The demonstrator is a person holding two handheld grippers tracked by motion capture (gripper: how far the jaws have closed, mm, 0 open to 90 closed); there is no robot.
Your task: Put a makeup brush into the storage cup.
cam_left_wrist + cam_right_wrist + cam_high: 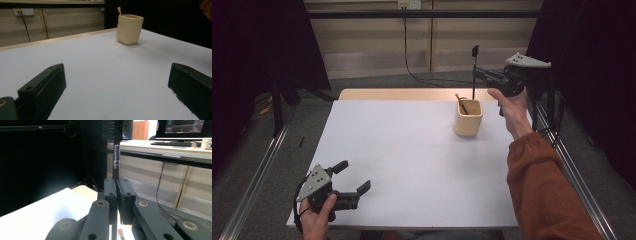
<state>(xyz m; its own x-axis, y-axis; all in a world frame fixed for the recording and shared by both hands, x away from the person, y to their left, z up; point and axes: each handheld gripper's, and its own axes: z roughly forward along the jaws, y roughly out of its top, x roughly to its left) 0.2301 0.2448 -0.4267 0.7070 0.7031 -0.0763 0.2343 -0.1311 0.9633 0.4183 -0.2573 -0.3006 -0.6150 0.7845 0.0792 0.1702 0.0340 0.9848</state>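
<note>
A cream square cup (pixel 468 119) stands on the white table (pixel 412 160) toward the back right, with a wooden-handled utensil (pixel 460 102) leaning inside it. My right gripper (pixel 477 74) is raised just above and behind the cup, shut on the upright handle of a black utensil (pixel 474 60) whose flat head points up. In the right gripper view the jaws (pixel 116 183) clamp that black utensil (pixel 116 157) below a silver band. My left gripper (pixel 353 176) rests near the table's front left corner, open and empty. Its view faces the cup (pixel 129 29) across the table, between its spread jaws (pixel 117 75).
A wooden strip (pixel 412 94) runs along the table's back edge. Metal frame rails (pixel 257 175) flank both sides, with a dark upright post (pixel 552 100) near my right hand. A cable (pixel 412 60) hangs down the back wall. A monitor (pixel 183 127) sits on a far desk.
</note>
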